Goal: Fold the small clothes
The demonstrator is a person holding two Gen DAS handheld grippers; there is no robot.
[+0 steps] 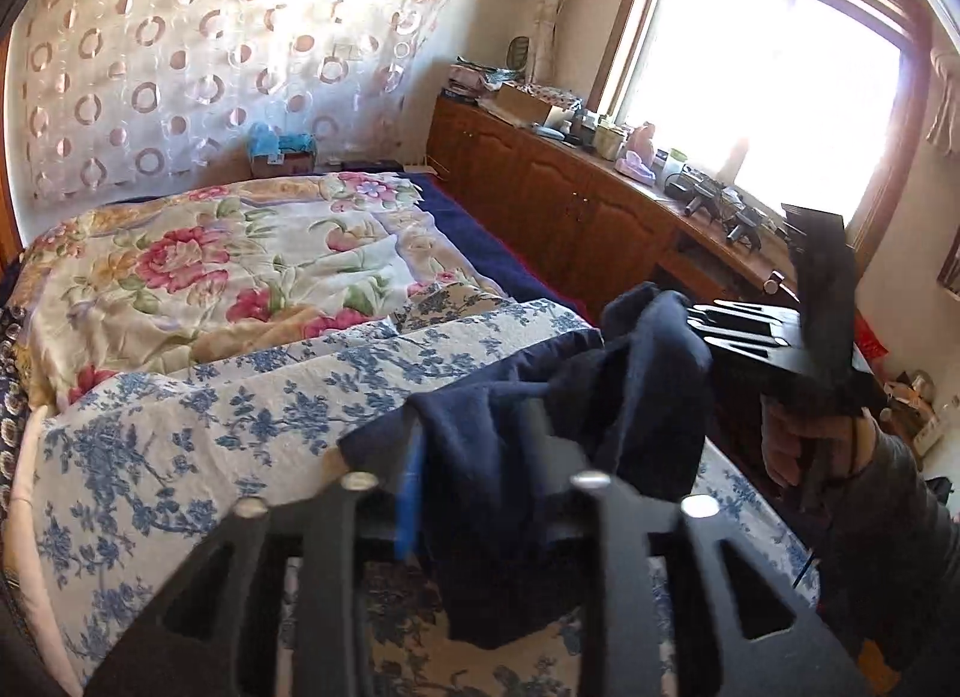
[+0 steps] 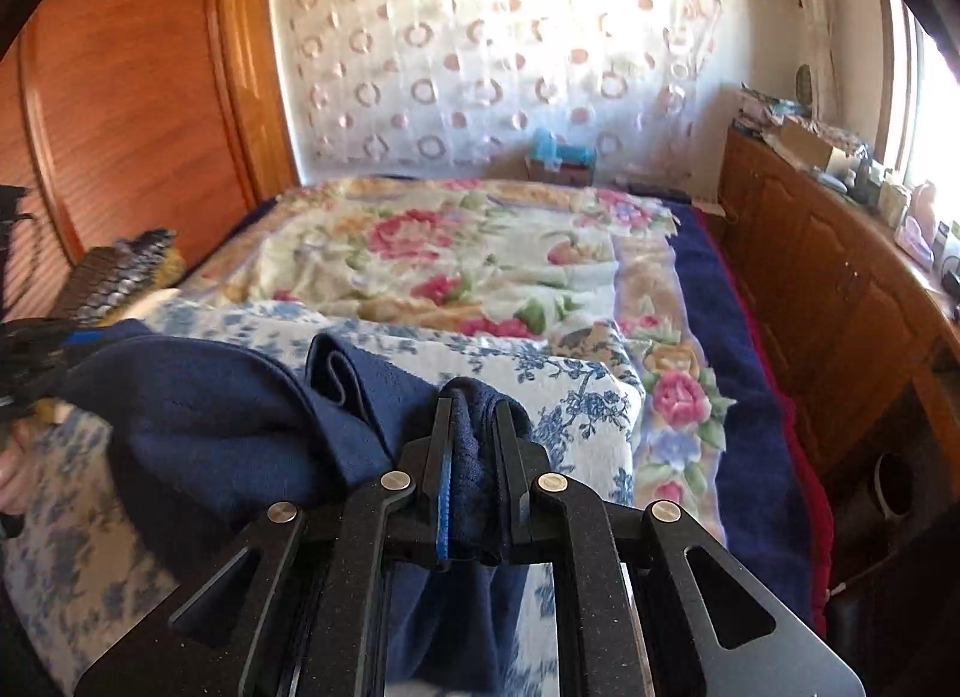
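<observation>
The navy cloth (image 2: 240, 415) hangs in the air above the quilt (image 2: 576, 391) at the near end of the bed, stretched between the two grippers. The likely trouble is a slip: the fleece is thick and bunched, so one corner could pull free if the hands spread too far, and the sagging middle could crease unevenly. The right gripper (image 2: 474, 397) has its jaws clamped on a folded edge, which sits between the fingers. The left gripper (image 1: 474, 445) appears clamped on the cloth's left corner, though draped fabric hides its tips.
</observation>
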